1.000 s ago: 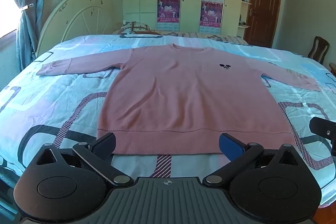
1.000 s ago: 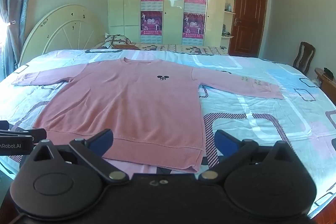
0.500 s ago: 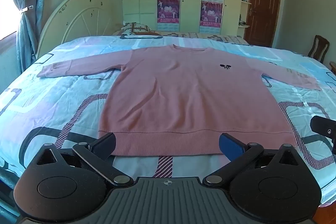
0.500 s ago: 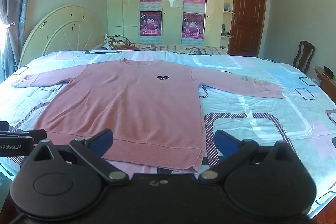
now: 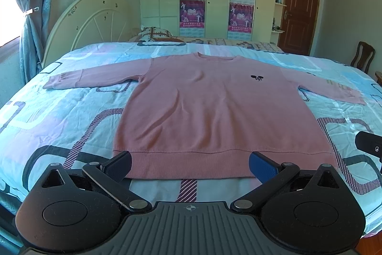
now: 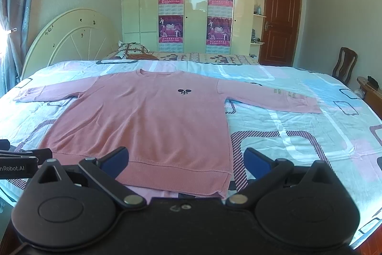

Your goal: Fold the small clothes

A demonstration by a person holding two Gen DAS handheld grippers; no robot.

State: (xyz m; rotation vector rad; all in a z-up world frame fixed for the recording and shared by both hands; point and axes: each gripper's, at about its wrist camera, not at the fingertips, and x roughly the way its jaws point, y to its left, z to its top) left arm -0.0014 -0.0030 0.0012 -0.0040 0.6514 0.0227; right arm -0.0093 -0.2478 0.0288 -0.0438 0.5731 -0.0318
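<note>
Pink knit, soft and a little stretchy: the sweater [image 5: 214, 111] lies flat on the patterned bed sheet [image 5: 59, 111], in the middle of the frame, with both sleeves spread to the upper left and upper right. Nothing is folded yet. The left gripper [image 5: 189, 165] is wide open and empty at the lower edge, with the hem between its fingers in the picture; whether it touches the hem I cannot tell. The right gripper [image 6: 186, 164] is also wide open and empty, near the lower right corner of the hem.

The risk I see is in the pinch. The fingers may catch the sheet together with the sweater, or take only the top layer of the knit. If the two grippers lift unevenly, the fold will probably come out crooked.
</note>
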